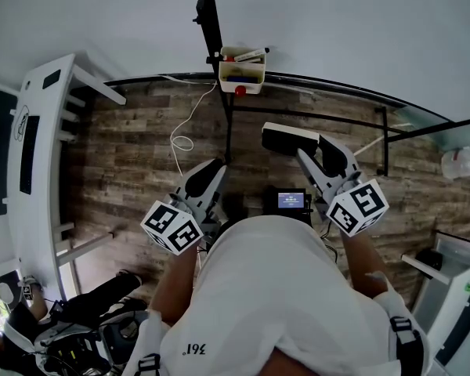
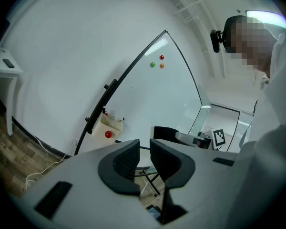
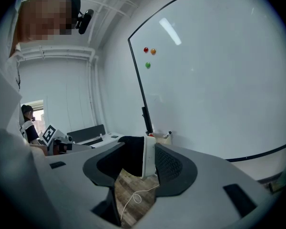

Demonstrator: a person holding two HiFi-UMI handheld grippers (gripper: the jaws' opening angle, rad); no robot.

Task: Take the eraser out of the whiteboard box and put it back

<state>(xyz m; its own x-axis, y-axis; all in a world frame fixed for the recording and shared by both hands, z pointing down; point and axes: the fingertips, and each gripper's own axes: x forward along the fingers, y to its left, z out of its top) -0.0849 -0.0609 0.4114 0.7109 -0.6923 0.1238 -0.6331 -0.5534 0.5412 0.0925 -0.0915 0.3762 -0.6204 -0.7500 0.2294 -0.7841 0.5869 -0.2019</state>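
Note:
The whiteboard box (image 1: 242, 70), a cream tray with markers and a red magnet on its front, hangs on the board's lower rail; it also shows in the left gripper view (image 2: 109, 125). The eraser (image 1: 286, 137), black felt on a white back, is out of the box and clamped edgewise in my right gripper (image 1: 301, 151), well below and right of the box. In the right gripper view the eraser (image 3: 148, 151) fills the jaws of that gripper (image 3: 140, 160). My left gripper (image 1: 215, 168) hangs level beside it, its jaws (image 2: 144, 156) a narrow gap apart with nothing between.
The whiteboard (image 3: 214, 80) carries red, orange and green magnets (image 3: 148, 56) on a black stand (image 1: 227, 124). A white cable (image 1: 184, 131) lies on the wooden floor. A white table (image 1: 39, 147) stands left, a small screen (image 1: 291, 200) lies by my body, a white jug (image 1: 460, 163) sits right.

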